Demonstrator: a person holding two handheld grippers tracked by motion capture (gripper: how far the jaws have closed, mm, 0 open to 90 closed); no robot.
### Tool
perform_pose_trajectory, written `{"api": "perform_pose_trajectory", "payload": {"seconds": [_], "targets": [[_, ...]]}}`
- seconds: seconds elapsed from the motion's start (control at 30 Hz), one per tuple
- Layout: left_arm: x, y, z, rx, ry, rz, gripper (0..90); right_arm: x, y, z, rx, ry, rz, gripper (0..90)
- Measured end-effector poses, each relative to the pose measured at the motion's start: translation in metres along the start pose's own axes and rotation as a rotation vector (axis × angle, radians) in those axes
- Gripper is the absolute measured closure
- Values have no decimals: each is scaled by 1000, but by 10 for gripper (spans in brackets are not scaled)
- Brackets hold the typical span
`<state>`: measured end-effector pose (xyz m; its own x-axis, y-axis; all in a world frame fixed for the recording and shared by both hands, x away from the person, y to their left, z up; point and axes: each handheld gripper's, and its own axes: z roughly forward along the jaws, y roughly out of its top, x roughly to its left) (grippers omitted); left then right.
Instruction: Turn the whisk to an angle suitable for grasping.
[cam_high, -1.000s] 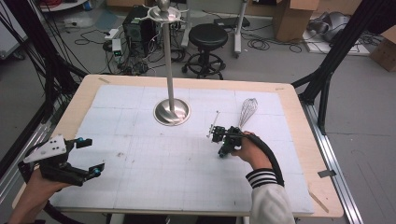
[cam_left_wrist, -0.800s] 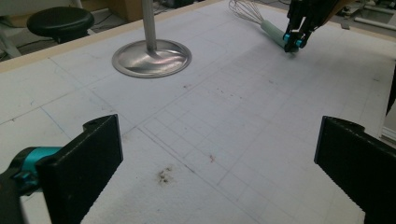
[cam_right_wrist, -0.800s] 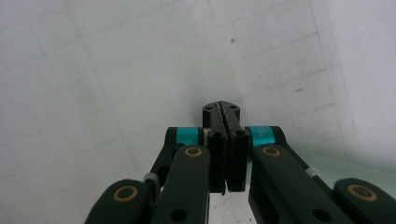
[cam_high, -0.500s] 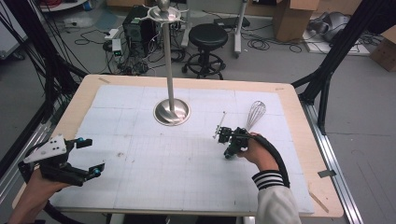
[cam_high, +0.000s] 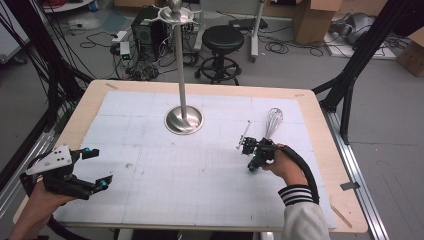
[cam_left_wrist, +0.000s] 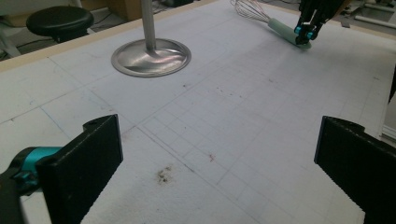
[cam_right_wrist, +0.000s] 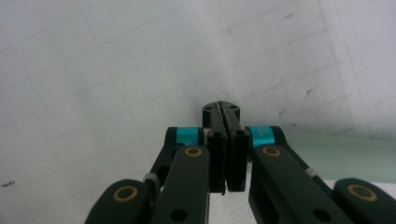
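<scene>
At the table's near left corner, the left gripper (cam_high: 92, 167) hovered just above the white gridded mat (cam_high: 150, 200), its two black jaws spread wide with nothing between them, the hand beneath it low and its forearm coming in over the table's near edge. Toward the far middle stood a tall polished steel stand on a round base (cam_high: 184, 120), well apart from either hand. To the right, the right gripper (cam_high: 251, 169) pointed down at the mat with its jaws pressed together and empty, the wrist bent so the hand sat above the tool, a striped cuff (cam_high: 295, 194) behind it. Its tips lay just beside the pale green handle of a wire balloon whisk (cam_high: 272, 122), which rested flat on the mat with its wires toward the far edge. The step in hand looked like a nudge or line-up of the whisk; done well, the closed tips would stay low against the handle's side, pushing slowly so that it slid rather than rolled.
</scene>
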<state>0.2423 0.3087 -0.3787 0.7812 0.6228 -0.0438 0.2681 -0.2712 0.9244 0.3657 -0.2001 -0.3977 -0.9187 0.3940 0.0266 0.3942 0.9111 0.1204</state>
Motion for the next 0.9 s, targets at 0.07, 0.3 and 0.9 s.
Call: {"api": "perform_pose_trajectory", "payload": {"seconds": [0.07,0.3,0.9], "targets": [[0,0,0,1,0,1,17,0,-3,0,2,0,2,898],[0,0,0,1,1,0,17,0,-14,-2,13,9,19,898],[-1,0,1,7,-1,3,17,-2,-46,-10,29,14,50,898]]}}
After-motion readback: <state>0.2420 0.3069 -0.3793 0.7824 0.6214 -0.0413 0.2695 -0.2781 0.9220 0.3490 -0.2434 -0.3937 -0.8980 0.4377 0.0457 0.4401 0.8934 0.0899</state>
